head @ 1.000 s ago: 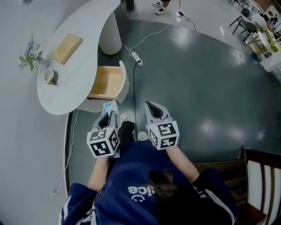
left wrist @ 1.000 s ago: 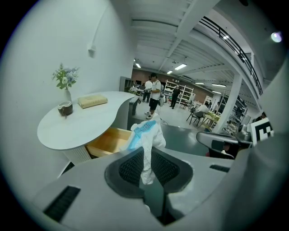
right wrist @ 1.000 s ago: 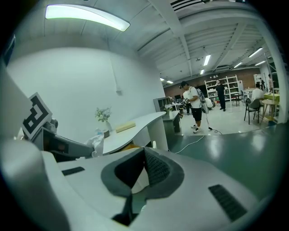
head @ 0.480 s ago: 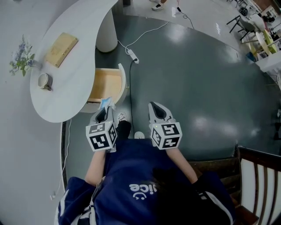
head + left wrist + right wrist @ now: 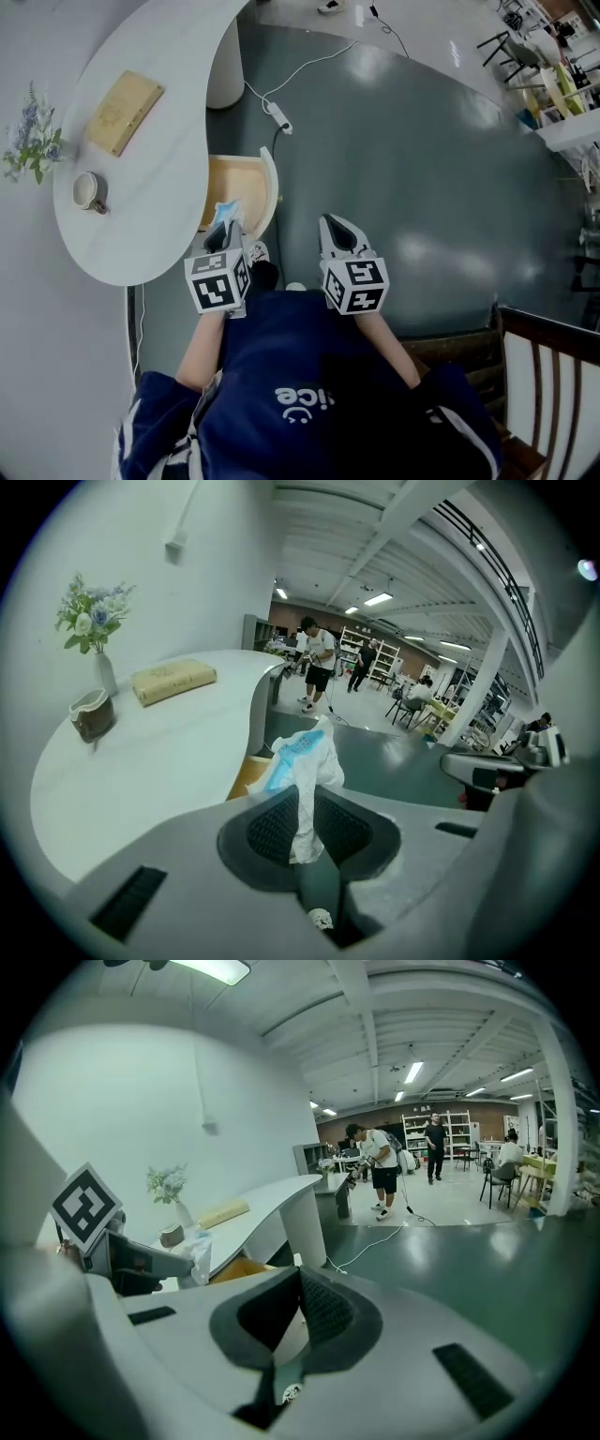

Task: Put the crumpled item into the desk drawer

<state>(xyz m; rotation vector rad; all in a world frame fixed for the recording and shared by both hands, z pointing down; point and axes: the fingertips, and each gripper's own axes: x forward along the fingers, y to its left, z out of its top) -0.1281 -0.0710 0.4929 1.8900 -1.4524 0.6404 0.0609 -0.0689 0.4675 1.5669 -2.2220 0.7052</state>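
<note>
My left gripper [image 5: 224,232] is shut on a crumpled white and blue item [image 5: 226,211], which sticks up past the fingertips. In the left gripper view the crumpled item [image 5: 302,758] hangs pinched between the pads of the left gripper [image 5: 305,799]. It is held just at the near corner of the open wooden drawer [image 5: 237,181] under the white desk [image 5: 141,202]. My right gripper [image 5: 339,233] hovers over the floor to the right, shut with nothing in it. In the right gripper view the right gripper [image 5: 298,1277] shows its pads meeting at the tip, with the drawer [image 5: 236,1268] beyond.
On the desk lie a tan book [image 5: 117,112], a cup [image 5: 86,190] and a small vase of flowers [image 5: 33,141]. A white power strip with cable [image 5: 275,116] lies on the dark floor. A wooden chair [image 5: 553,375] stands at the right. People stand far off [image 5: 319,663].
Both grippers have moved forward toward the desk. The left gripper with the crumpled item has gone from short of the drawer to its near corner. The grip has not changed.
</note>
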